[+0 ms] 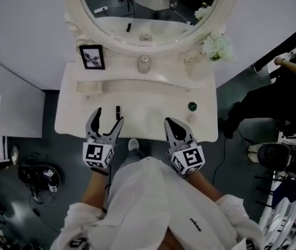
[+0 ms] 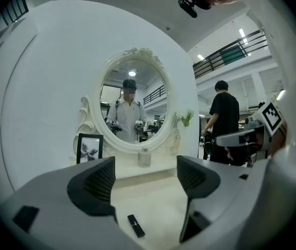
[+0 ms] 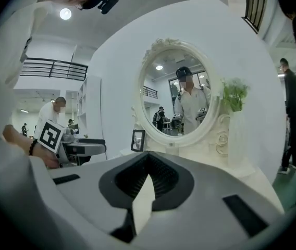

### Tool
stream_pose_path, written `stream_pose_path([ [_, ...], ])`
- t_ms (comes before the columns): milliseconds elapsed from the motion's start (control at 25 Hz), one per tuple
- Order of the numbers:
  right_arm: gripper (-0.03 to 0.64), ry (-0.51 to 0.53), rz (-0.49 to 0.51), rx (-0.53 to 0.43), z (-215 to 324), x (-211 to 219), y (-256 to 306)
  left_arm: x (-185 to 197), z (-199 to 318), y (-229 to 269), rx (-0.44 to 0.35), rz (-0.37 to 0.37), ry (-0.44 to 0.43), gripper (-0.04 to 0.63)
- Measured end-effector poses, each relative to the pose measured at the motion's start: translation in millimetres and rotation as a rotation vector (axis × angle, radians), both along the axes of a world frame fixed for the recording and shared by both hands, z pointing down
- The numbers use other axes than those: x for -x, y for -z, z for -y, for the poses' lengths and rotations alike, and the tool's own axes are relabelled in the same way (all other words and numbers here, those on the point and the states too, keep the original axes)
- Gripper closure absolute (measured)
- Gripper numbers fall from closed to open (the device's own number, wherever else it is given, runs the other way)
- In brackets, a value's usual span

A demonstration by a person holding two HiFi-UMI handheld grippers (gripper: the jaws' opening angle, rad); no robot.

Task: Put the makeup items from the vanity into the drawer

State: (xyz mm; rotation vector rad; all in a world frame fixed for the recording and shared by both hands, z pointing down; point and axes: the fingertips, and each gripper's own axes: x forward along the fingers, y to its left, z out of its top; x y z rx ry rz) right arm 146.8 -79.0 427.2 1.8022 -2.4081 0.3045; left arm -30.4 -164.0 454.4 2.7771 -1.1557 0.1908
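Observation:
A small black lipstick (image 1: 118, 111) lies on the white vanity top (image 1: 143, 121), and shows low between the jaws in the left gripper view (image 2: 135, 226). My left gripper (image 1: 107, 118) hangs open just in front of it, jaws spread wide with nothing between them. A round green compact (image 1: 192, 107) rests at the right of the top. My right gripper (image 1: 170, 122) is shut and empty at the vanity's front edge, a little left of and nearer than the compact. A clear bottle (image 1: 144, 64) stands at the back under the mirror.
A framed picture (image 1: 92, 57) stands at back left and white flowers (image 1: 217, 47) at back right, beside the oval mirror (image 1: 148, 9). A long raised shelf (image 1: 137, 86) runs across the top. A person in black (image 1: 288, 87) sits to the right.

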Motion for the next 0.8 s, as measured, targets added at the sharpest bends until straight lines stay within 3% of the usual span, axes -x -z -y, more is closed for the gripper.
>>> stream_pose_path([
  [400,0.598,-0.012,-0.007,0.083,75,22,-44,-4,62,-52,0.121,0.062,-0.016,0.236],
  [800,0.598,0.079,-0.03,0.174,109,60,-86,-13,64,-100,0.238,0.141,-0.007,0.238],
])
